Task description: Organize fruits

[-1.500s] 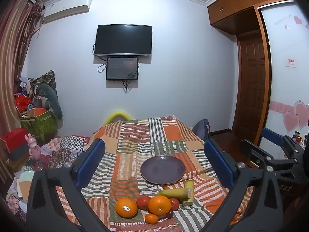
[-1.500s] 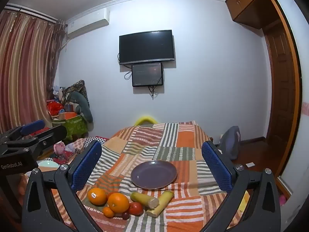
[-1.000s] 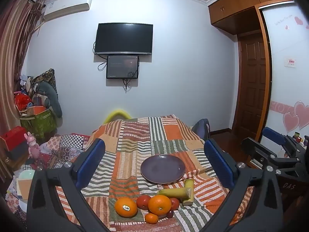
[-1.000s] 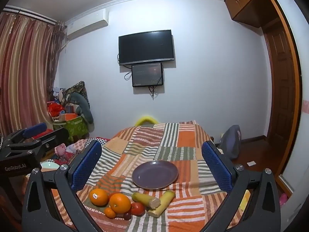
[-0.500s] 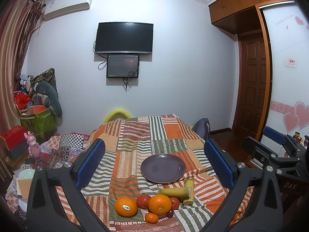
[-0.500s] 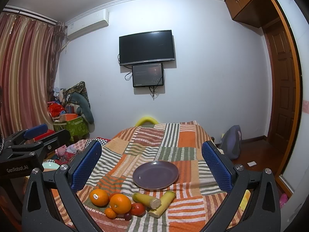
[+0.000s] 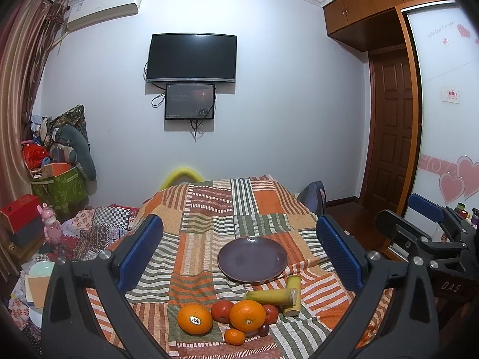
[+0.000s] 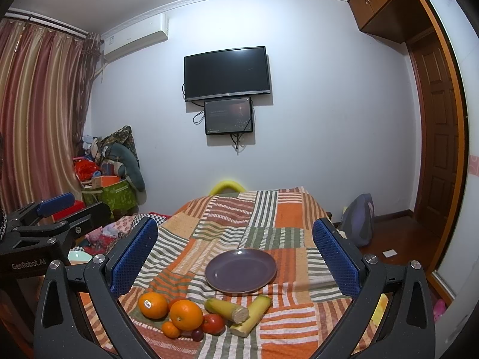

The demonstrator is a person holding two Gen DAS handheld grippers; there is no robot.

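Observation:
An empty purple plate (image 7: pixel 252 259) (image 8: pixel 241 270) lies on the striped patchwork cloth (image 7: pixel 209 218). In front of it sits a cluster of fruit: two big oranges (image 7: pixel 194 319) (image 7: pixel 247 315) (image 8: pixel 153 305) (image 8: pixel 186 314), a small tangerine (image 7: pixel 234 336) (image 8: pixel 171 329), tomatoes (image 7: pixel 222 311) (image 8: pixel 213 323), a dark grape (image 8: pixel 197 334) and two yellow-green stalk pieces (image 7: pixel 274 296) (image 8: pixel 226 309). My left gripper (image 7: pixel 239 251) is open, held above and short of the fruit. The right gripper (image 8: pixel 235 254) is open too, and nothing is between its fingers.
The cloth-covered table (image 8: pixel 287 209) ends at a yellow chair back (image 7: pixel 181 176). Boxes, toys and bags pile up at the left (image 7: pixel 57 173). A backpack (image 8: pixel 357 220) and a wooden door (image 7: pixel 389 131) stand to the right. A TV (image 7: pixel 191 57) hangs on the wall.
Both grippers have drifted slightly; the views shift a little and the fruit stays where it was. Both stay open.

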